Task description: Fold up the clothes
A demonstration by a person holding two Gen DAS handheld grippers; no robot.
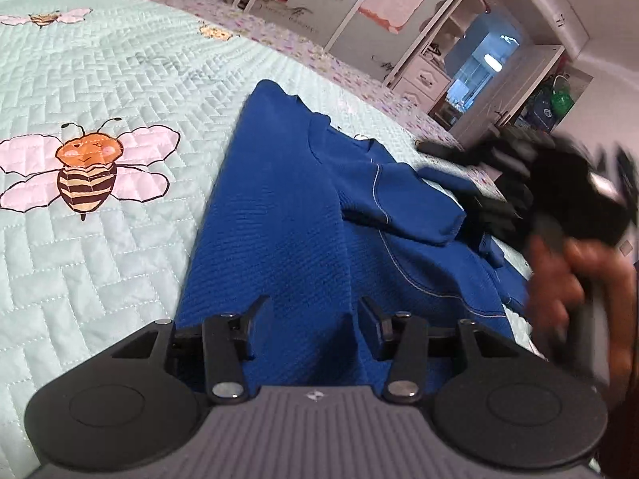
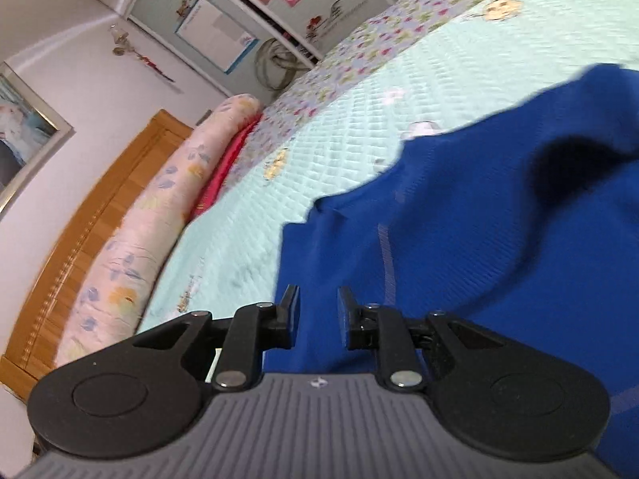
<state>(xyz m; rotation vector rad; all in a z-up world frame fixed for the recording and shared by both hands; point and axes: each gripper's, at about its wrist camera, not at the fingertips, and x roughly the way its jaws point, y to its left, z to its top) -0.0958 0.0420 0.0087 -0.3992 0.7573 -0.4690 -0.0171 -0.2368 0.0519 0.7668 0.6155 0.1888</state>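
A blue knit sweater (image 1: pixel 287 215) lies on the pale green quilted bedspread (image 1: pixel 100 271), one sleeve (image 1: pixel 403 203) folded across its body. My left gripper (image 1: pixel 313 307) hovers low over the sweater's near part, open, with only cloth showing behind the gap. In the right wrist view the same sweater (image 2: pixel 459 239) fills the right half, rumpled into a dark fold. My right gripper (image 2: pixel 318 293) is over the sweater's left edge with a narrow gap between its fingers, and nothing is pinched there. From the left wrist view that gripper is a black blur at the right, held by a hand (image 1: pixel 559 279).
Bee pictures (image 1: pixel 86 171) are stitched into the bedspread. A floral pillow roll (image 2: pixel 159 215) and a red cloth (image 2: pixel 227 167) lie along the wooden headboard (image 2: pixel 84 231). Wardrobe doors (image 1: pixel 359 4) and a doorway (image 1: pixel 483 64) stand beyond the bed's far edge.
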